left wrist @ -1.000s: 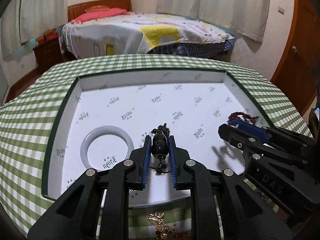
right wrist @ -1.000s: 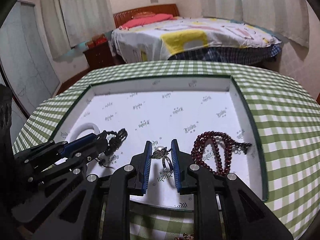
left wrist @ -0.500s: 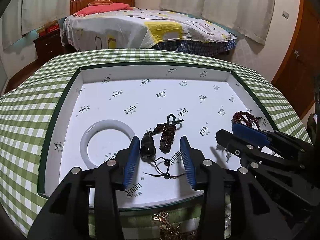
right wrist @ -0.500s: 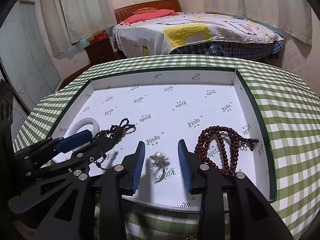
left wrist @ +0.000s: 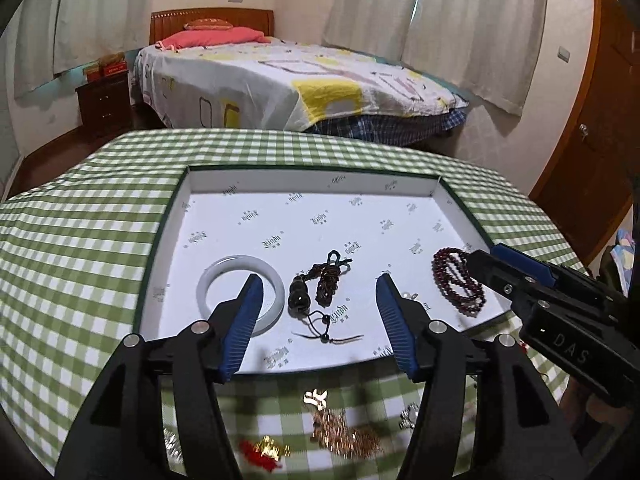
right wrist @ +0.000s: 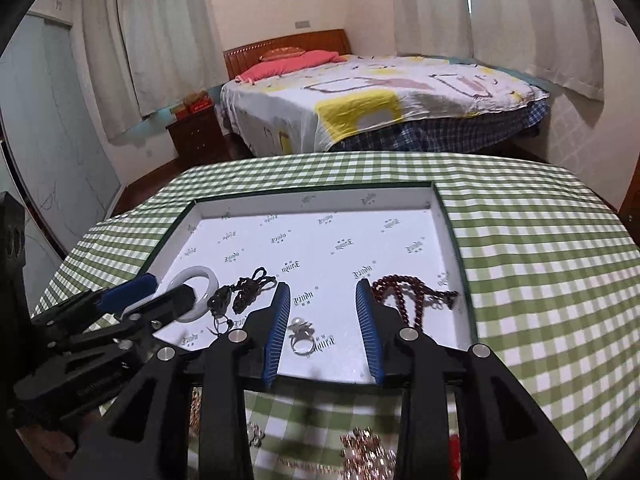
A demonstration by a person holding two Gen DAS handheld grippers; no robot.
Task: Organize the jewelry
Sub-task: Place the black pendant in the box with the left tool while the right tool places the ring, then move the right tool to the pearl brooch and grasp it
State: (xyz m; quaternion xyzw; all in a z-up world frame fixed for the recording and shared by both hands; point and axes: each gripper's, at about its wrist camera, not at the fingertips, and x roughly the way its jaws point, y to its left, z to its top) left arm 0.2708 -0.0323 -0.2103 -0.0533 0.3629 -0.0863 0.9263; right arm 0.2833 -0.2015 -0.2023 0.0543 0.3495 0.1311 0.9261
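Observation:
A white tray point(left wrist: 280, 179) with a green rim lies on the checked tablecloth. In it rest a white bangle point(left wrist: 212, 280), a dark pendant on a cord point(left wrist: 299, 300), a red bead bracelet point(left wrist: 452, 280) and a silver ring point(right wrist: 302, 338). My left gripper point(left wrist: 319, 282) hovers above the tray's near edge, its jaws opening and nothing between the pads; the pendant lies below them. My right gripper point(right wrist: 322, 286) is open over the ring without touching it. The bracelet point(right wrist: 408, 296) lies just right of its right finger. Each gripper shows in the other's view: right gripper point(left wrist: 486, 252), left gripper point(right wrist: 168, 285).
Loose pieces lie on the cloth in front of the tray: a gold chain point(left wrist: 344, 436), a red and gold item point(left wrist: 264, 450), a small silver piece point(left wrist: 408, 416). Beyond the table stand a bed point(left wrist: 300, 84), a nightstand point(left wrist: 104, 100) and a wooden door point(left wrist: 592, 120).
The left gripper let go of the pendant and the right let go of the ring. Both jaws spread, and both grippers drew back and up from the tray.

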